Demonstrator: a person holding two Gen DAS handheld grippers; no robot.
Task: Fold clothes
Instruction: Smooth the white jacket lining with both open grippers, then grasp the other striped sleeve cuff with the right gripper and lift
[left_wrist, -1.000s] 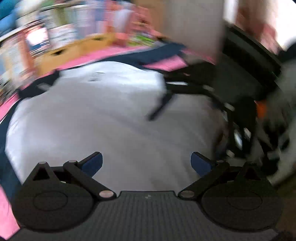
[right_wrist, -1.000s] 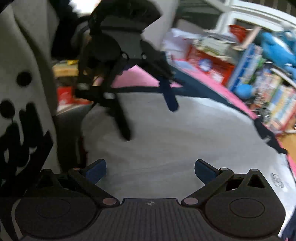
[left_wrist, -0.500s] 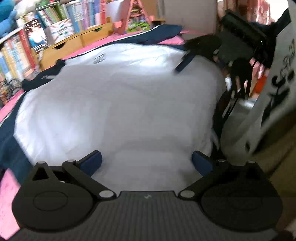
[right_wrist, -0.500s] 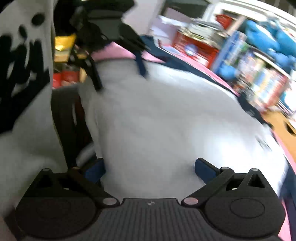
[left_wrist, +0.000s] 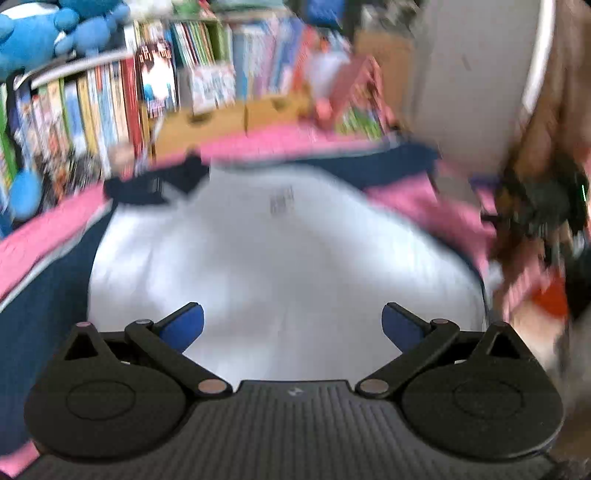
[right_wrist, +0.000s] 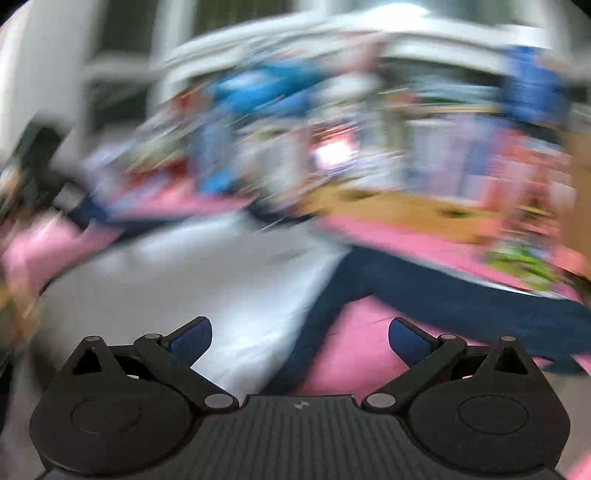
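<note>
A white shirt (left_wrist: 266, 251) with navy blue sleeves (left_wrist: 44, 291) lies spread flat on a pink surface (left_wrist: 44, 232). My left gripper (left_wrist: 291, 325) hovers over the shirt's near hem, open, with nothing between its blue pads. In the right wrist view the picture is heavily blurred: the white body (right_wrist: 177, 280) lies to the left and a navy sleeve (right_wrist: 461, 299) stretches to the right. My right gripper (right_wrist: 299, 339) is open above the seam between body and sleeve, holding nothing.
Shelves of books (left_wrist: 110, 96) and wooden drawers (left_wrist: 229, 122) line the far side, with blue plush toys (left_wrist: 48, 33) on top. The other gripper and the person's arm (left_wrist: 535, 206) show blurred at the right edge. Pink surface (right_wrist: 365, 347) lies bare between the sleeve and the body.
Both grippers have swung away from each other and from the person's printed top; the right one now faces the shirt's right sleeve. Both stay open. Motion blur is strong, above all on the right.
</note>
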